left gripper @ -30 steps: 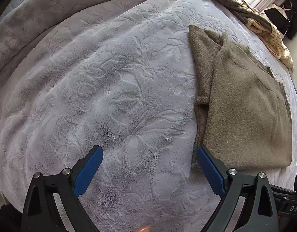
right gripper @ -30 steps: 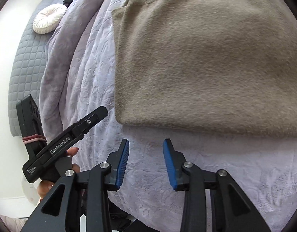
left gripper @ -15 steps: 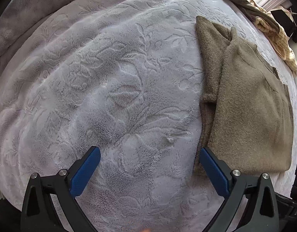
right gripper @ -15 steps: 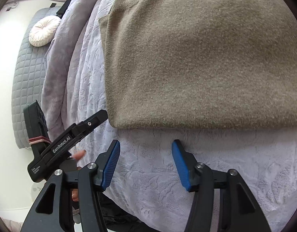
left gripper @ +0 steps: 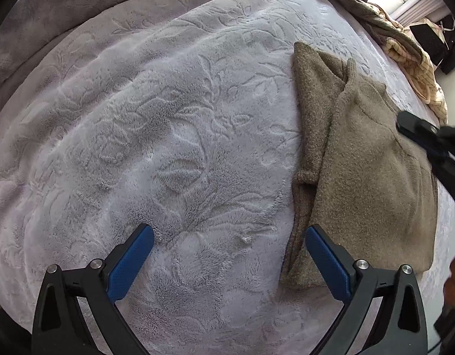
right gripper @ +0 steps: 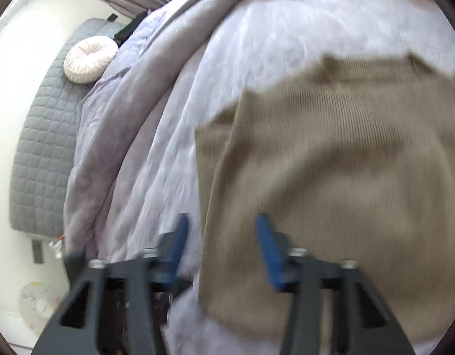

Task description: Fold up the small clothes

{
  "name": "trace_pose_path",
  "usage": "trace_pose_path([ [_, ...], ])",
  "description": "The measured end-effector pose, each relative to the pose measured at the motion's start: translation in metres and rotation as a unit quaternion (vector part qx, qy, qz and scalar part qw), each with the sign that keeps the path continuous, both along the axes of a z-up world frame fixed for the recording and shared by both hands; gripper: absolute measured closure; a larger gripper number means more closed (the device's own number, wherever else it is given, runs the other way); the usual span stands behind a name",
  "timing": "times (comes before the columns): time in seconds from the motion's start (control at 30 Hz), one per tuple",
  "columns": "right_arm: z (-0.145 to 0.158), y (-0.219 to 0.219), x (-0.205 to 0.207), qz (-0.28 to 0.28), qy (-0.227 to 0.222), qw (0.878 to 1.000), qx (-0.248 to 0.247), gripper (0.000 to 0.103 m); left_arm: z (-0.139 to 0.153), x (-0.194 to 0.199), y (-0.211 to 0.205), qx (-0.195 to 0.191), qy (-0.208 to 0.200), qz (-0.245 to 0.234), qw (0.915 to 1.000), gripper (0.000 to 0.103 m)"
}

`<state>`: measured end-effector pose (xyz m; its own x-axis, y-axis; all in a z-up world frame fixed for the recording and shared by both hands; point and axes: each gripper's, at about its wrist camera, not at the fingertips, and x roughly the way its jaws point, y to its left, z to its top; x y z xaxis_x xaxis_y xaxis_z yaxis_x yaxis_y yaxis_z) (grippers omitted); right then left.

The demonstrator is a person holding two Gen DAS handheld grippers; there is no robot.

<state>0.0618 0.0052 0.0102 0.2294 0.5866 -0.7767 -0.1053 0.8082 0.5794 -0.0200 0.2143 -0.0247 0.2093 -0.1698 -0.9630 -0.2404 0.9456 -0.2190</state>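
1. Two claws are over the bed: the left claw (left gripper: 228, 263) is spread as wide as it goes, holds nothing, and hangs above bare blanket (left gripper: 168, 148), with one pad just beside the near left corner of the sweater (left gripper: 369, 177)
2. The right claw (right gripper: 223, 236) shows its pads apart in its own blurred view, over the sweater's (right gripper: 345, 177) near left edge, with no cloth pinched between them; from the left view only its dark tip (left gripper: 428, 142) shows above the sweater's right side, so the gap cannot be judged there
3. The sweater lies flat on the blanket, partly folded, with one side turned in along its left edge. It looks to need at least one more fold
4. Risk: a claw closing on the plush blanket together with the knit would drag the bedding up and spoil the fold
5. Risk: pinching only the top layer at the stacked left edge would peel the turned-in side open again
6. Risk: a fast right hand, as the blur suggests, could snag or shove the loose knit out of square
7. Risk: uneven lifting by the two hands would skew the next fold toward the pile of clothes (left gripper: 411, 59) at the far edge
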Motion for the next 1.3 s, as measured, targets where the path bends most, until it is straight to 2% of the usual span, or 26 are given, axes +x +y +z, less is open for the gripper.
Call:
trace_pose_path([
  [0.13,-0.014,0.009,0.046,-0.035,-0.007,0.999,-0.022,0.102,-0.004,-0.004,-0.001,0.006,-0.006,-0.007,0.9999,0.000],
  [0.23,-0.029,0.015,0.066,-0.034,-0.004,0.999,-0.033,0.102,-0.005,-0.009,0.010,0.012,-0.008,-0.006,0.9999,0.000],
  [0.33,-0.048,0.036,0.074,-0.002,0.009,0.999,-0.050,0.102,-0.007,-0.010,0.016,0.013,-0.010,0.006,0.9998,0.000],
  [0.43,-0.051,0.052,0.072,0.032,-0.007,0.997,-0.075,0.102,-0.006,-0.010,0.020,0.013,-0.013,0.013,0.9997,0.000],
  [0.5,-0.047,0.061,0.068,0.062,-0.010,0.997,-0.055,0.102,-0.006,-0.009,0.020,0.015,-0.014,0.010,0.9997,0.000],
  [0.57,-0.041,0.071,0.059,0.098,-0.012,0.994,-0.049,0.102,-0.007,-0.006,0.017,0.015,-0.012,0.005,0.9998,0.000],
  [0.67,-0.028,0.073,0.040,0.118,-0.020,0.991,-0.051,0.102,-0.007,-0.001,0.010,0.011,-0.014,0.002,0.9998,0.000],
  [0.8,-0.019,0.049,0.007,0.103,0.007,0.994,-0.023,0.102,-0.007,0.009,-0.001,0.011,-0.014,-0.005,0.9998,0.000],
  [0.93,-0.026,0.009,-0.035,0.077,0.073,0.993,0.041,0.101,-0.007,0.012,-0.012,0.009,-0.013,-0.011,0.9998,0.000],
  [1.1,-0.035,-0.023,-0.083,0.041,0.114,0.991,0.047,0.098,-0.006,0.008,-0.020,0.012,-0.011,-0.020,0.9997,0.000],
  [1.2,-0.041,-0.036,-0.105,0.011,0.136,0.989,0.058,0.090,-0.007,0.008,-0.028,0.016,-0.008,-0.028,0.9995,0.000],
  [1.27,-0.044,-0.043,-0.116,-0.004,0.145,0.987,0.066,0.071,-0.007,0.008,-0.032,0.017,-0.006,-0.034,0.9992,0.000],
  [1.3,-0.045,-0.044,-0.118,-0.010,0.147,0.987,0.069,0.066,-0.007,0.007,-0.034,0.018,-0.004,-0.038,0.9991,0.000],
])
